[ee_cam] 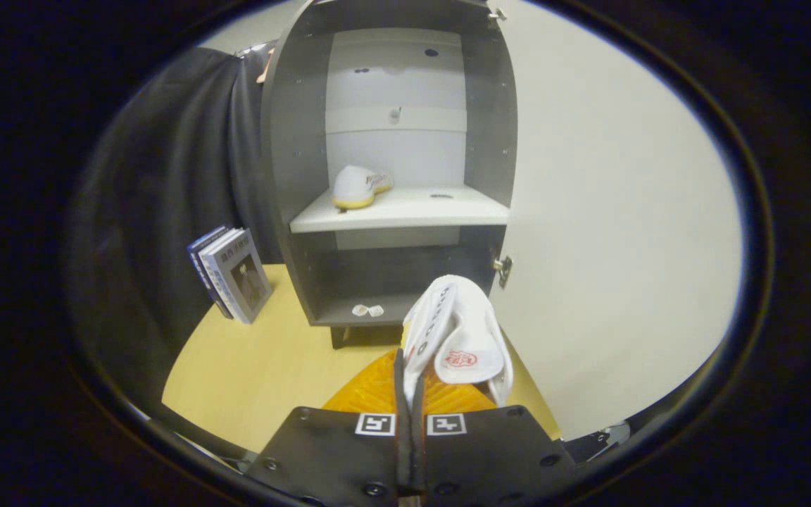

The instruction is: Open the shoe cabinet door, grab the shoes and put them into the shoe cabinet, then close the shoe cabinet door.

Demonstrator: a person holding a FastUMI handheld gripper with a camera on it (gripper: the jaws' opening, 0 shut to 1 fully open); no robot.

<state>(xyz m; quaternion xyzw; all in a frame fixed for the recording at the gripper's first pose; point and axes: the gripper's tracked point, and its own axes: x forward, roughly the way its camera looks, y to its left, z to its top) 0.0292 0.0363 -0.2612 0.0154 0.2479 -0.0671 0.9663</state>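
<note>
The gripper (409, 394) points forward and slightly down toward the cabinet, its two fingers drawn together with only a thin edge of fabric between them: both press on the side of a white fabric shoe with an orange ribbed sole and a red emblem (456, 338). The shoe hangs tilted, sole toward the camera, its toe rising just ahead of the fingertips.

Below lies a pale yellow wooden tabletop (250, 366), open to the left of the fingers. To the right, the cream-white cabinet door (610, 246) stands swung wide, its metal hinge (503, 271) just beside the held shoe's toe.

Beyond the shoe, the grey shoe cabinet (286, 162) is open-fronted, its lower compartment directly ahead, with two small white pieces (367, 310) on its floor. The white middle shelf (412, 210) carries a second white shoe with a yellow sole (357, 187) at its left part; the right part is free. A few upright books (231, 273) lean left of the cabinet against dark cloth.
</note>
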